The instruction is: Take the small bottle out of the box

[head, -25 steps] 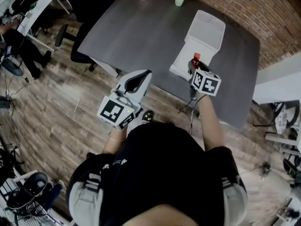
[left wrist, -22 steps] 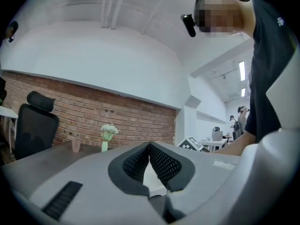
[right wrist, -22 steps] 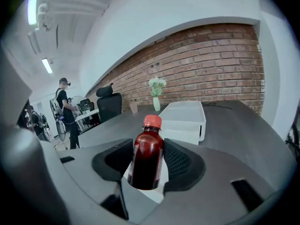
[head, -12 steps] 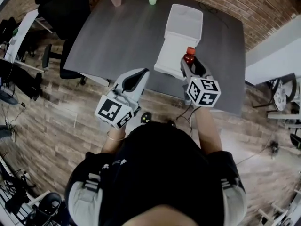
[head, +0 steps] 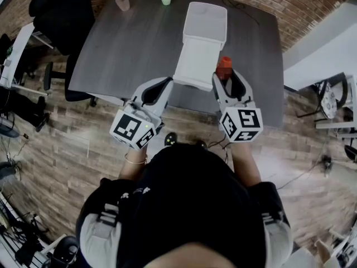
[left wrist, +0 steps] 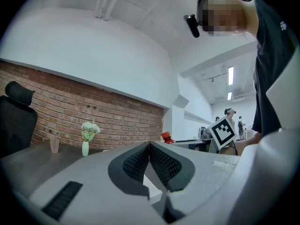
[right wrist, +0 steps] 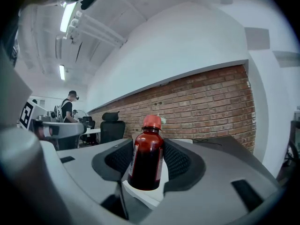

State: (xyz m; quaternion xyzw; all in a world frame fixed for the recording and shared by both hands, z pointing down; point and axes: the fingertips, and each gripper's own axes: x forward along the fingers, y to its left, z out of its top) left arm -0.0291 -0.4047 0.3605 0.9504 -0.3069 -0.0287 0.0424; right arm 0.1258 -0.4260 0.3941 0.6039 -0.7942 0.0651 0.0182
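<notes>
Right tongs: my right gripper is clamped on the small bottle, with a ribbed pad on each side of its dark body and the red cap up.
Left tongs: my left gripper has its jaws pressed together with nothing gripped.
Bottle's place: upright in my right jaws, just right of the near end of the white box and outside its walls, over the near part of the grey table.
Step in hand: I judge the lift-out is nearly done, and the bottle now needs carrying clear and setting down.
Doing it well: hold it level and firm, because the round body could slip. Move it right, away from the box wall. Open only once the base rests on the table.
Head view alone shows: the bottle's place beside the box, and my two grippers flanking its near end.
Right gripper view alone shows: the pads meeting the bottle's sides.
Left gripper view alone shows: its jaw tips meeting, and a vase on the far left.
</notes>
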